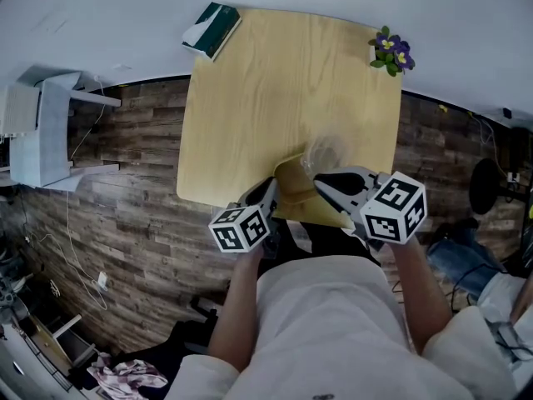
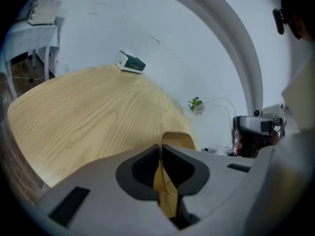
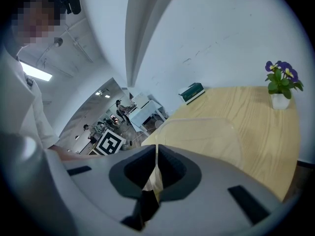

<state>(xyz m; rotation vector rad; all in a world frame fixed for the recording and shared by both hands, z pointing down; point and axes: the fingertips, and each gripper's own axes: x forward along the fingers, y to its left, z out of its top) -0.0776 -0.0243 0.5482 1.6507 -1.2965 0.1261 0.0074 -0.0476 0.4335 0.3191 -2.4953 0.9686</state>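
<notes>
A tan paper pouch [image 1: 293, 192] hangs over the near edge of the light wooden table [image 1: 283, 82]. My left gripper [image 1: 271, 192] is shut on its edge; in the left gripper view the tan paper [image 2: 177, 140] runs pinched between the jaws of the left gripper [image 2: 161, 154]. My right gripper [image 1: 321, 182] is just to the right, shut on a clear plastic bag [image 1: 326, 152]. In the right gripper view the clear plastic [image 3: 202, 136] rises from the right gripper [image 3: 156, 156] over the table [image 3: 256, 112]. The clear plastic [image 2: 219, 119] also shows beside the right gripper's body.
A green and white box [image 1: 211, 28] lies at the table's far left corner. A small pot of purple flowers [image 1: 391, 51] stands at the far right corner. A white stand [image 1: 42, 132] is on the plank floor to the left, with cables and gear at the right.
</notes>
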